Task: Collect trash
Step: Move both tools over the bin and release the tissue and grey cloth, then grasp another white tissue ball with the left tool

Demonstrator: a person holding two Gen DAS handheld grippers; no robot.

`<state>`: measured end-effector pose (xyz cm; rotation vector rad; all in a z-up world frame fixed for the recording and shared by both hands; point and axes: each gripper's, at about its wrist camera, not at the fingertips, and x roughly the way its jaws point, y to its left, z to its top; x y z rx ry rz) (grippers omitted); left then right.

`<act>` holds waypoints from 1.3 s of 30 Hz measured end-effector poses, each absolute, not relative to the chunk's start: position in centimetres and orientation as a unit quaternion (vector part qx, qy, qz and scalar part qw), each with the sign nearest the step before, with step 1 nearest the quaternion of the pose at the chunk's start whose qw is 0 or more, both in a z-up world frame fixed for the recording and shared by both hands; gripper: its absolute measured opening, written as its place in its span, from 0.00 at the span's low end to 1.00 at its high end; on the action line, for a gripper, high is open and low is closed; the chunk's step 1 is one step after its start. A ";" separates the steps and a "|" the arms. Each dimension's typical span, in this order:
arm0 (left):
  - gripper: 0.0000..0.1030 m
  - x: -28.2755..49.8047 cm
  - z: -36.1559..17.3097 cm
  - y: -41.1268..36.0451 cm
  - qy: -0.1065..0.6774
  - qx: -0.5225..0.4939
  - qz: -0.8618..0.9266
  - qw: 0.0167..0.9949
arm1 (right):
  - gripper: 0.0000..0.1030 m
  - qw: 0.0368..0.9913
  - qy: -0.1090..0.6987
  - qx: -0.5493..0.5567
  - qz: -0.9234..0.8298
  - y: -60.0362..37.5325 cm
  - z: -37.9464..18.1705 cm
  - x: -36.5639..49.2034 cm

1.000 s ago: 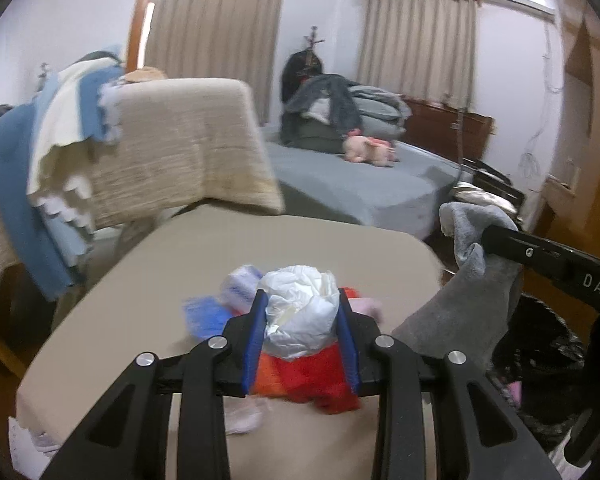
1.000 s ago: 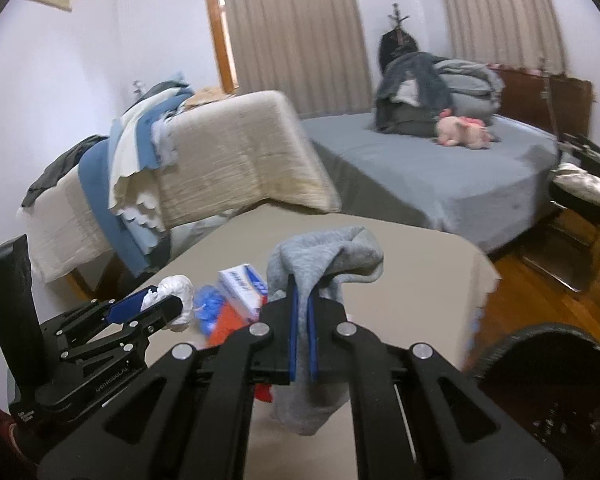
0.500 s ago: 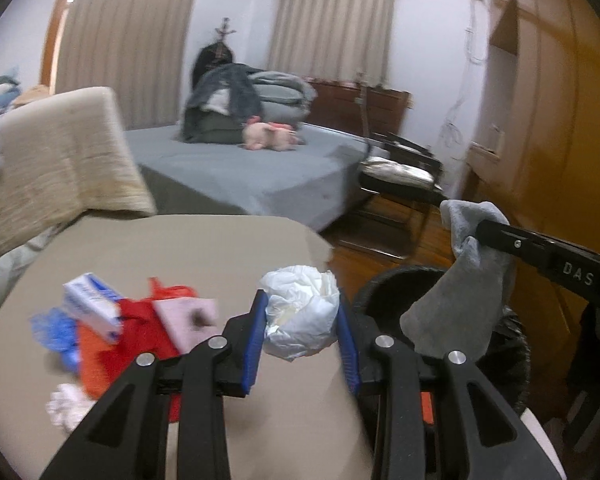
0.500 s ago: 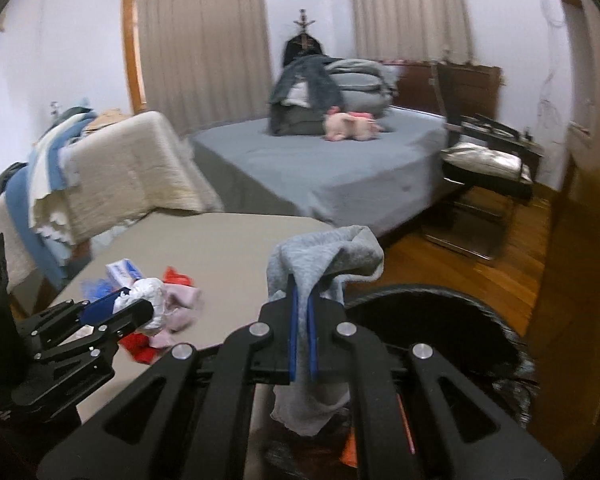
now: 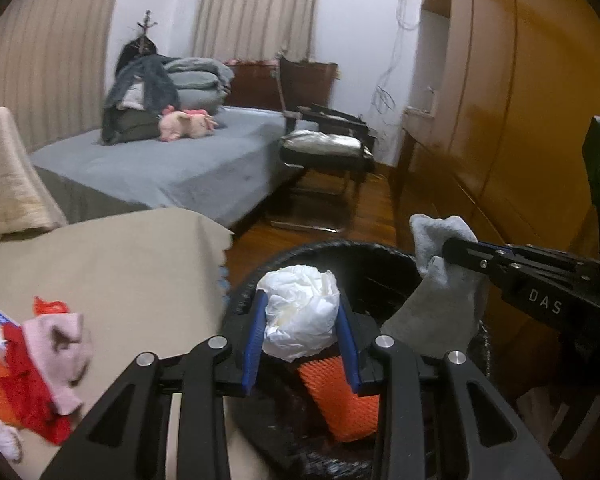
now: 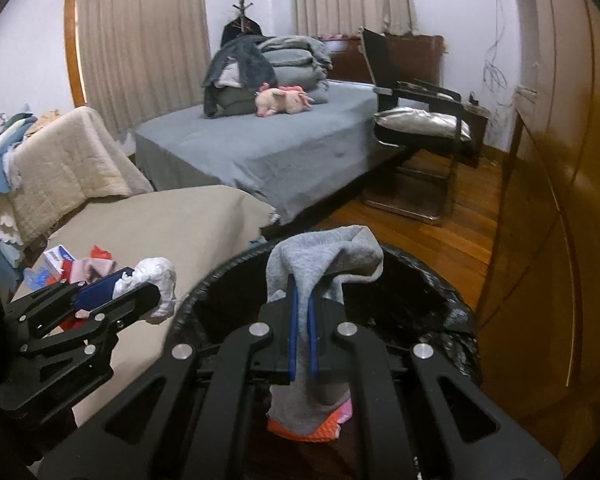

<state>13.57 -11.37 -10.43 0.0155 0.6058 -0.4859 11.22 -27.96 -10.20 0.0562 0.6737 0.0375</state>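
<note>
The left gripper [image 5: 300, 344] is pinching a crumpled white paper wad [image 5: 300, 314] between its blue fingers [image 5: 253, 350], holding it above the near rim of the black trash bin [image 5: 364, 250]. The right gripper [image 6: 303, 334] is clamping a grey sock [image 6: 324, 258] between nearly closed fingers, the sock draping over the fingertips and hanging down over the bin's opening. An orange item [image 5: 342, 396] is lying inside the bin. Left of the bin, a pile of red, pink and blue trash [image 5: 32, 364] is sitting on the beige tabletop [image 5: 112, 264].
</note>
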 end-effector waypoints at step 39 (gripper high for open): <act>0.90 8.1 -10.7 12.1 0.273 -0.020 0.052 0.960 | 0.93 0.942 0.300 0.000 0.149 -9.1 -11.6 14.7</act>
